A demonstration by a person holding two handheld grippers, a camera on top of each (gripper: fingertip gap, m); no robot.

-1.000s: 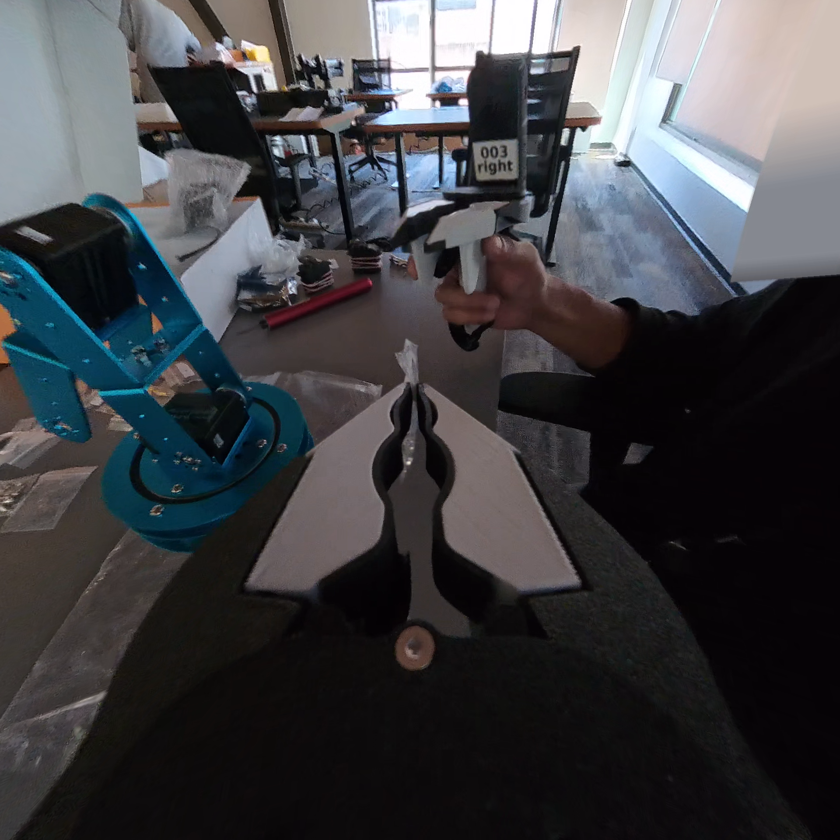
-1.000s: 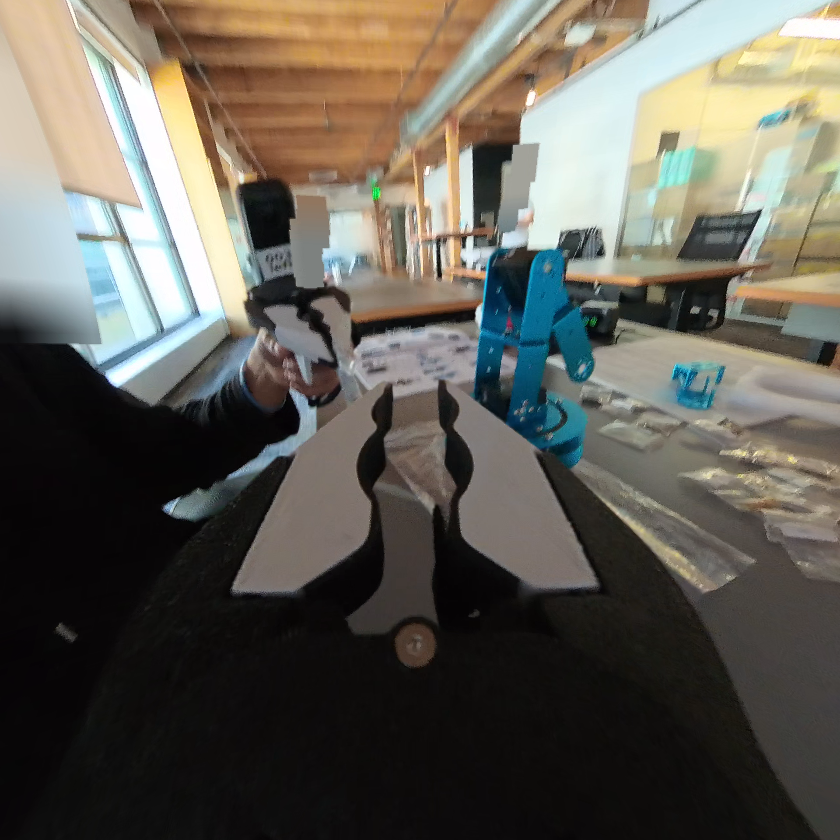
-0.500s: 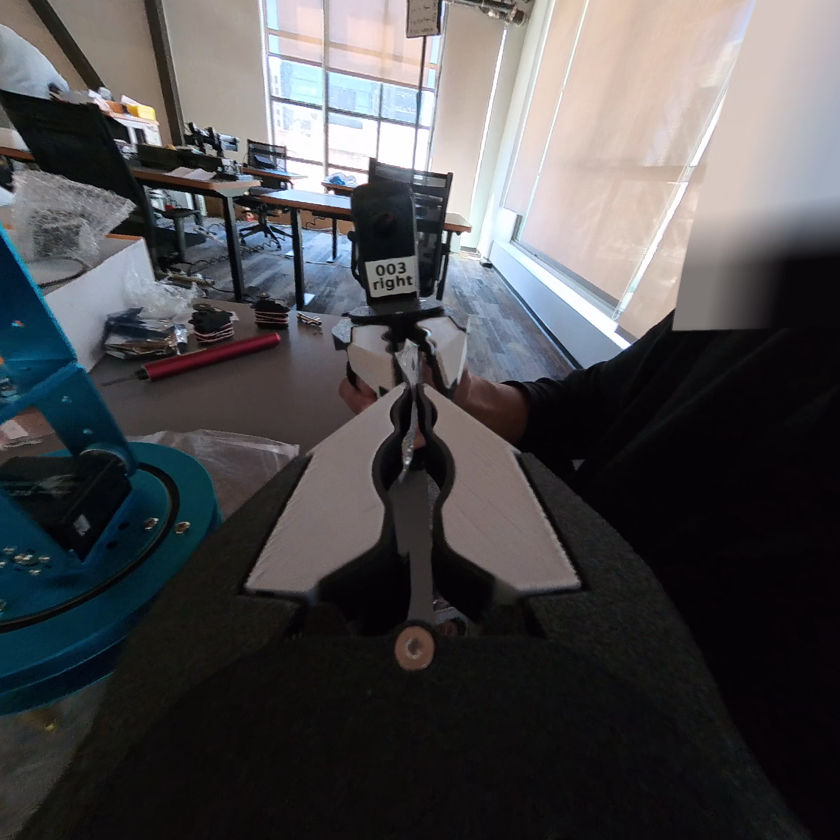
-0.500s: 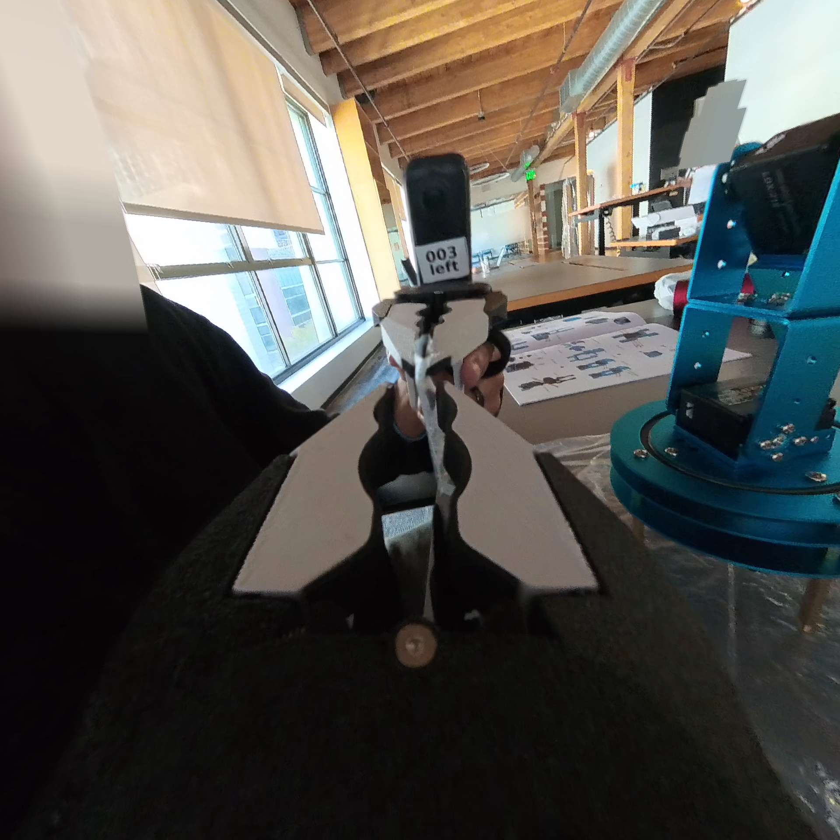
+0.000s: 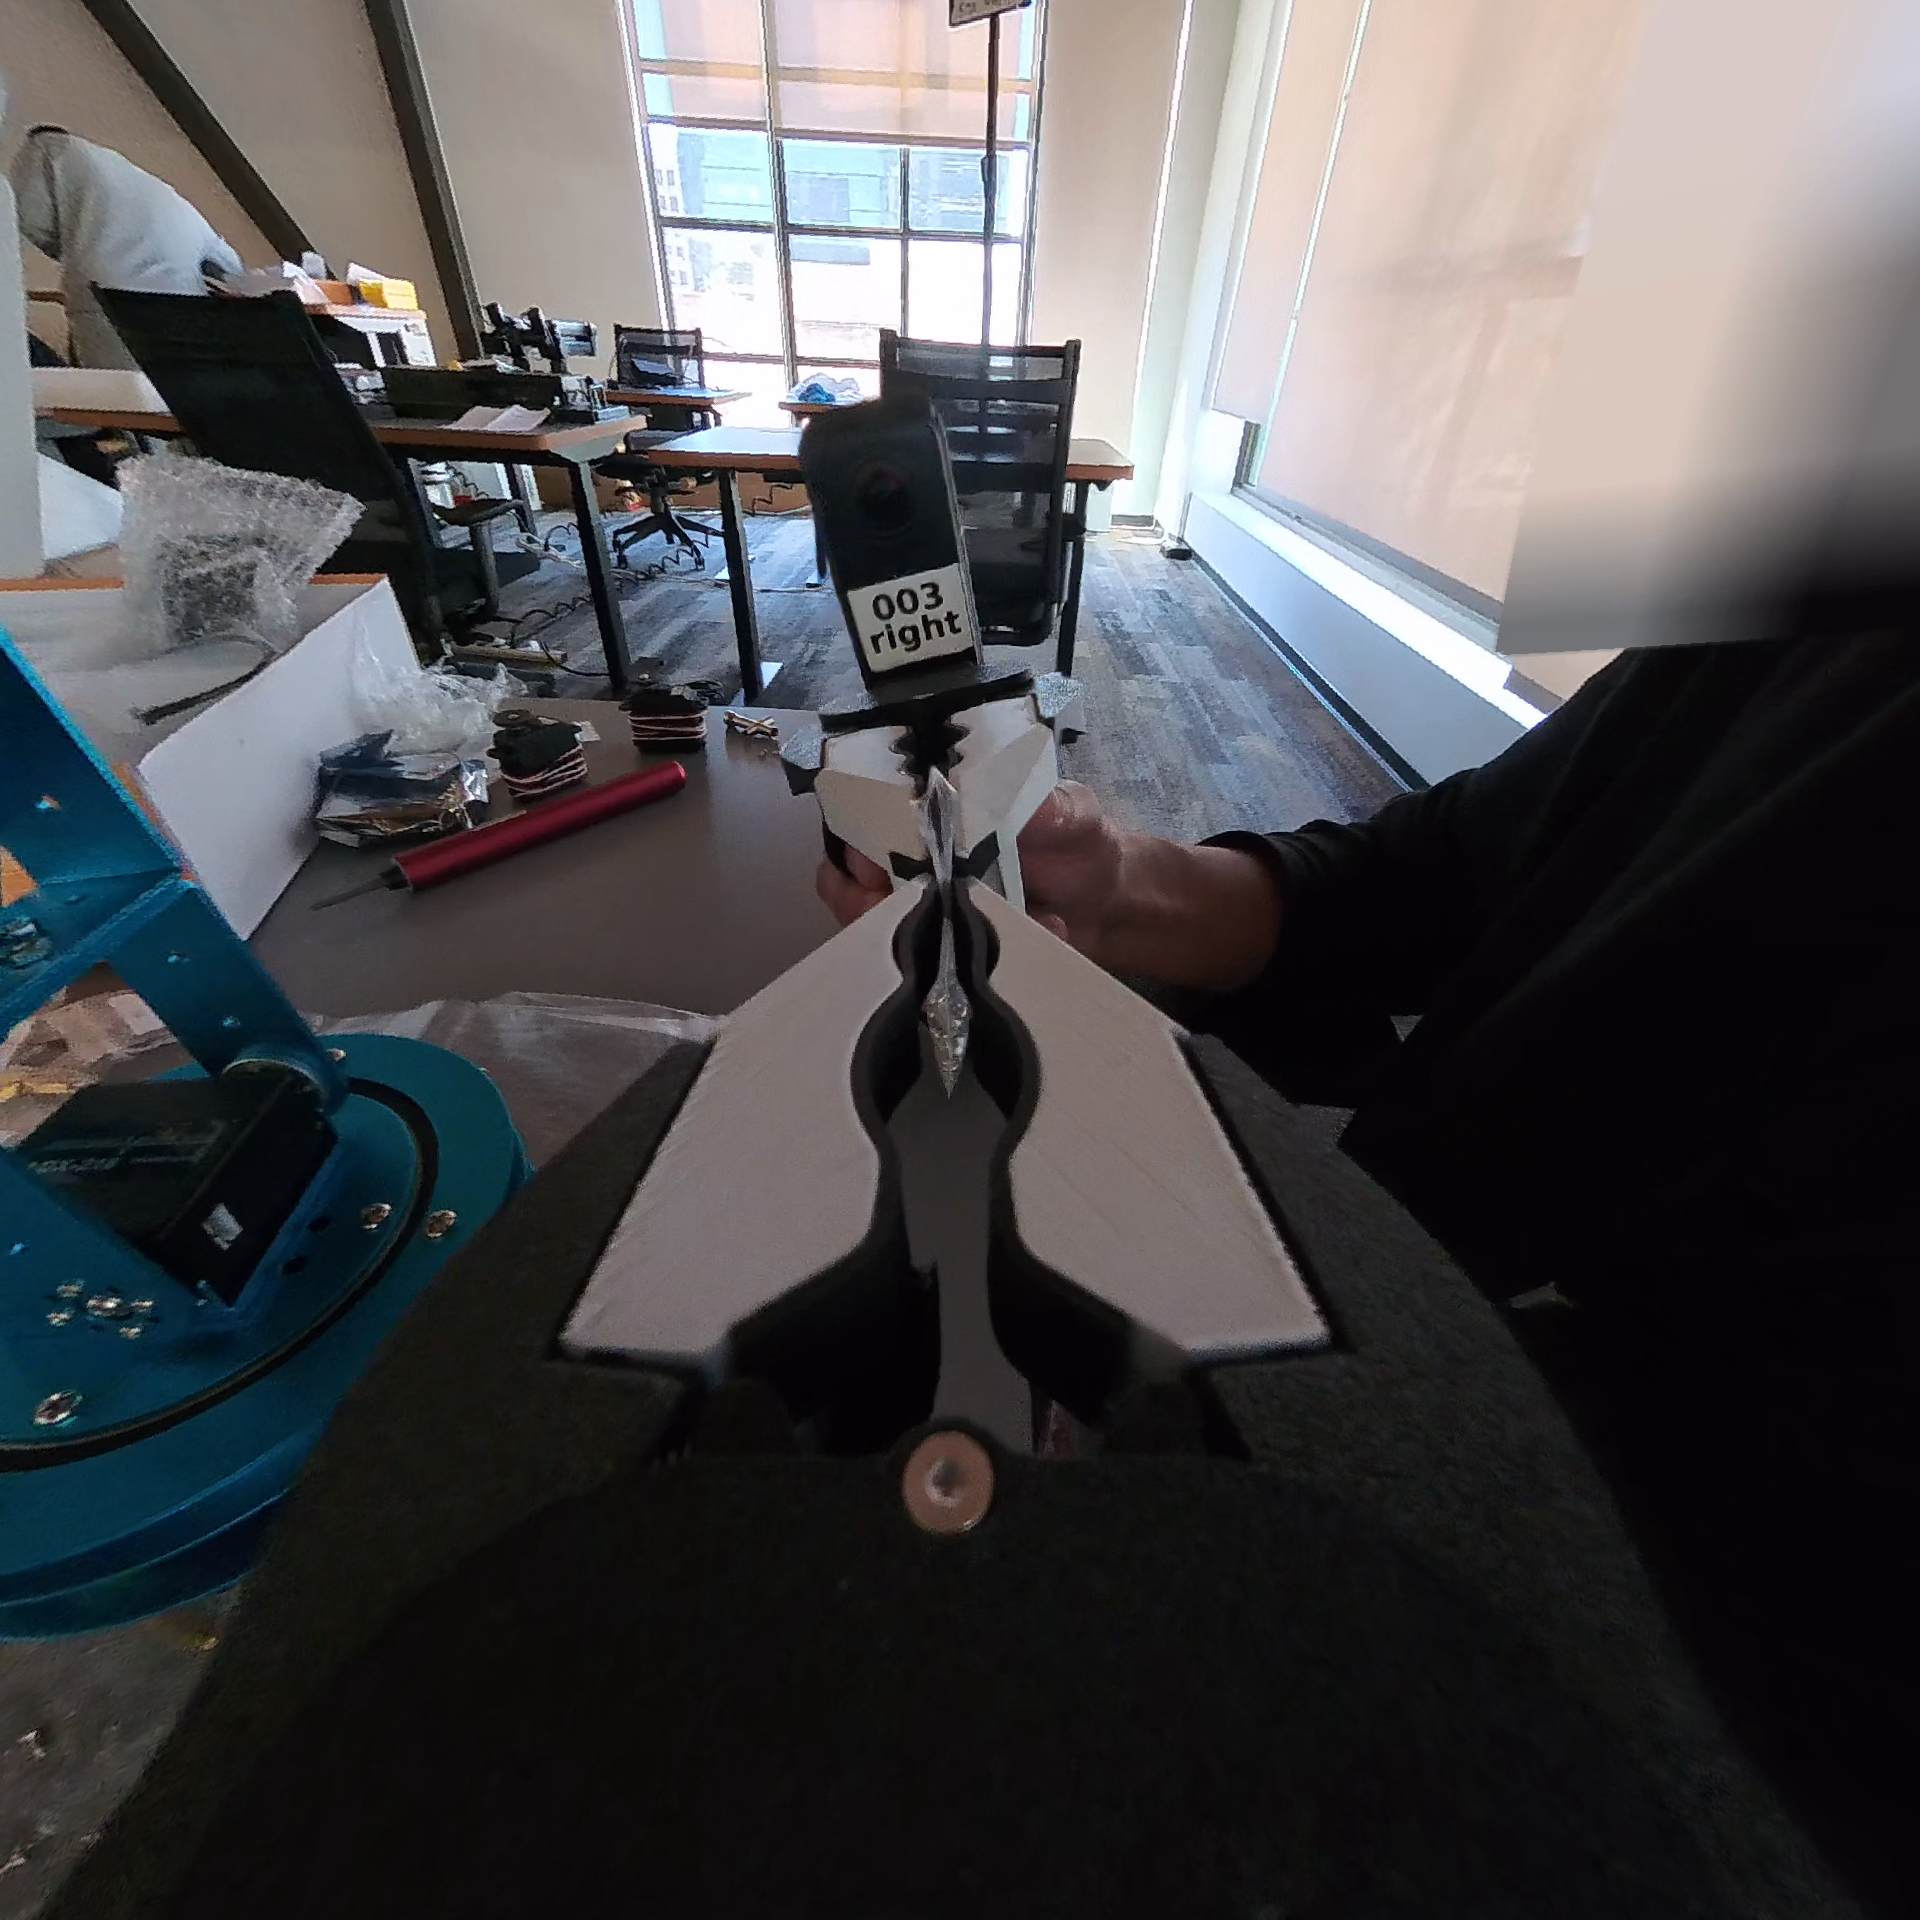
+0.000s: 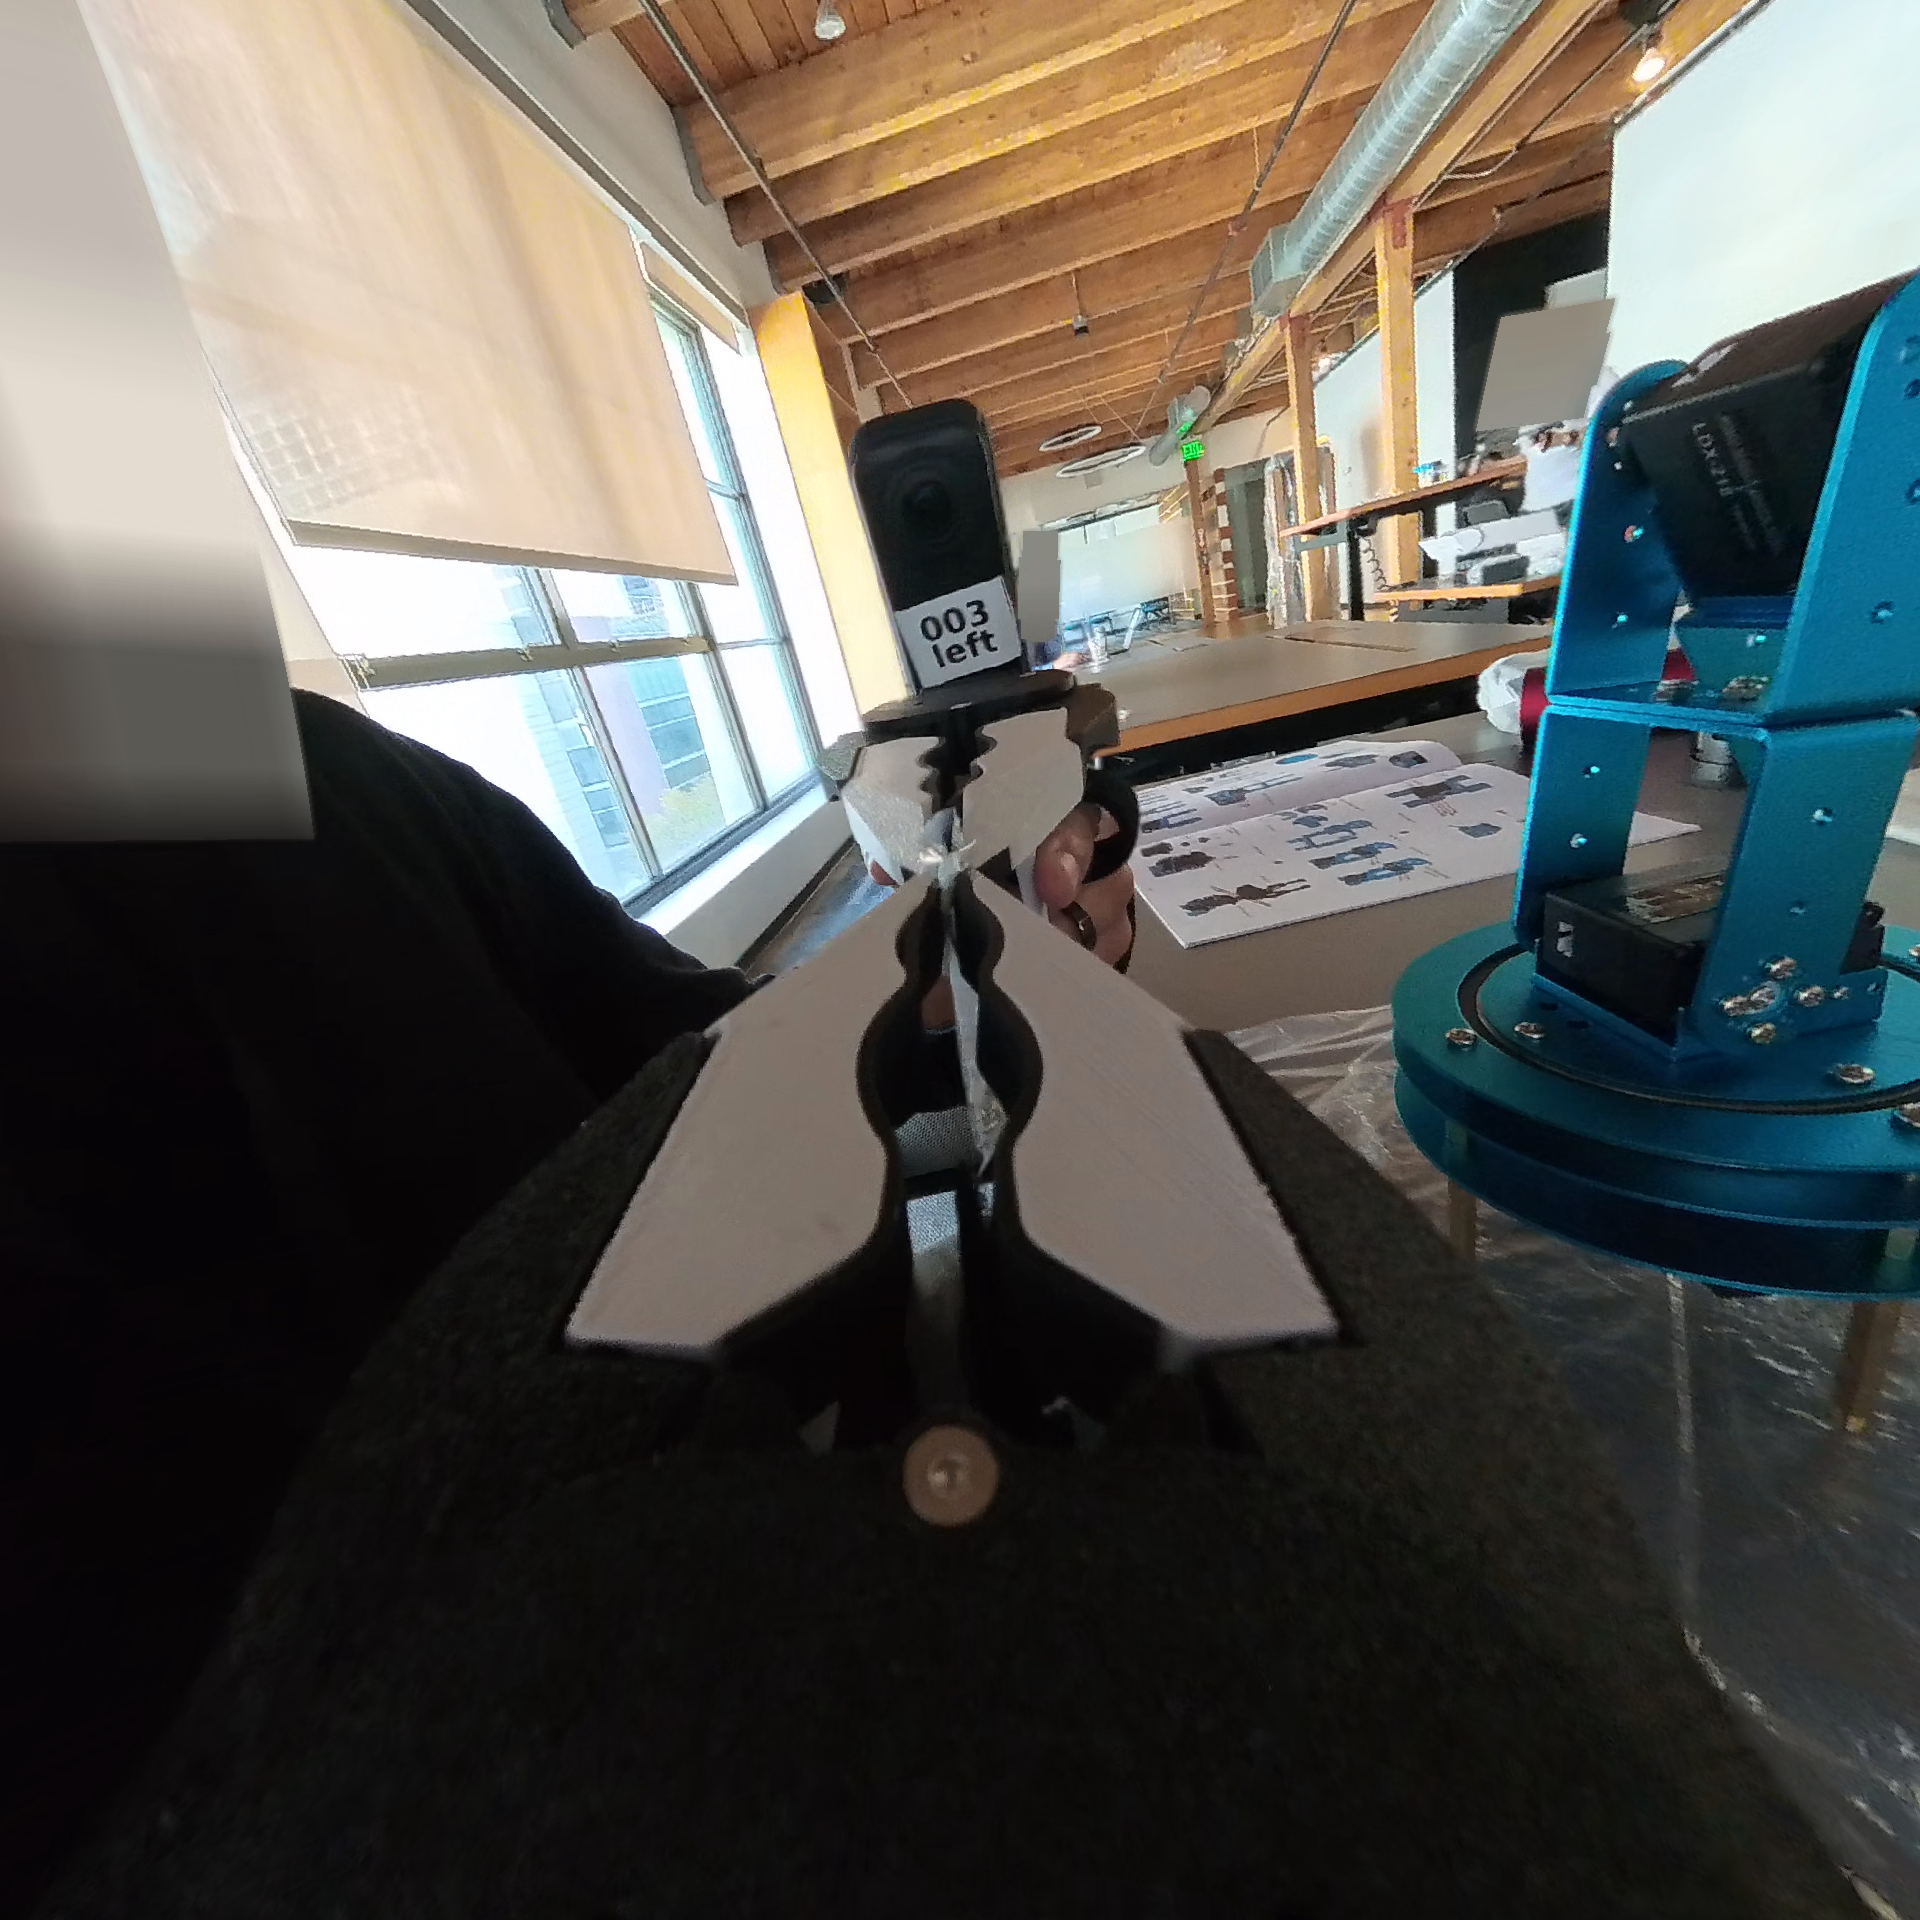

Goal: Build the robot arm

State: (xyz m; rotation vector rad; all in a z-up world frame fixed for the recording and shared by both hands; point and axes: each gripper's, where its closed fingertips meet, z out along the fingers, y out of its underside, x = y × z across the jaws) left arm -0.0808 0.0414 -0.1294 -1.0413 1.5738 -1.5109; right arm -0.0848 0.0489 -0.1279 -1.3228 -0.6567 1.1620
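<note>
Both cams are riding on the hand-held grippers, looking fwd along the fingers, held above the desk edge by the person.

Left wrist cam is facing the right hand-held gripper head-on, very near, w/ windows and far desks behind; the blue robot arm is sitting close on its left side.

Right wrist cam is facing back at the left hand-held gripper, equally near, looking the opp. way down the room under wood beams; the same blue robot arm is showing close on its right.

Views are sharing: each other's gripper, the arm's round base, the desk strip between.
</note>
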